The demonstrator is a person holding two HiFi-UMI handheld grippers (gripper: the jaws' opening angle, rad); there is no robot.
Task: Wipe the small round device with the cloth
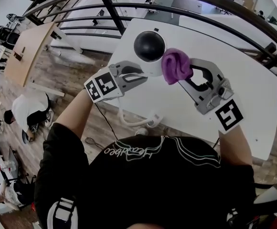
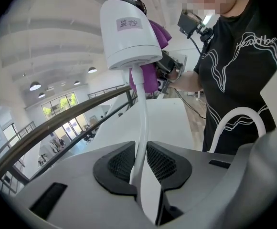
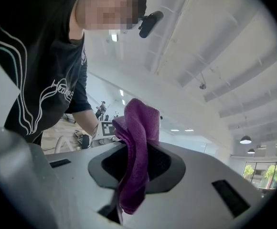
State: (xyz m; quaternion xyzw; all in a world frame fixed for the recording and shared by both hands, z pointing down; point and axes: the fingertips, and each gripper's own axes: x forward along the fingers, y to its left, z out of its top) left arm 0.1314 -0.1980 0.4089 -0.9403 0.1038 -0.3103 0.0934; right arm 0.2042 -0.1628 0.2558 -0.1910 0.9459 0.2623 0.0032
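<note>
Purple napped cloth (image 3: 141, 123) is pinched in the right gripper (image 3: 136, 163), while the left gripper (image 2: 139, 163) clamps the dome camera (image 2: 129, 42) by its smooth white cable (image 2: 141, 104), and only that gripper's view shows the label (image 2: 129, 23).

Right half of bench (image 1: 253, 94): bare, open passage.
Far edge: railing (image 1: 111, 11) behind round device (image 1: 149, 46), seemingly little room.
Near edge: white cable (image 1: 129, 123) loops across.

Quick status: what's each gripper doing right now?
Left gripper: closed on the white cable under the round device.
Right gripper: closed on the purple cloth.
</note>
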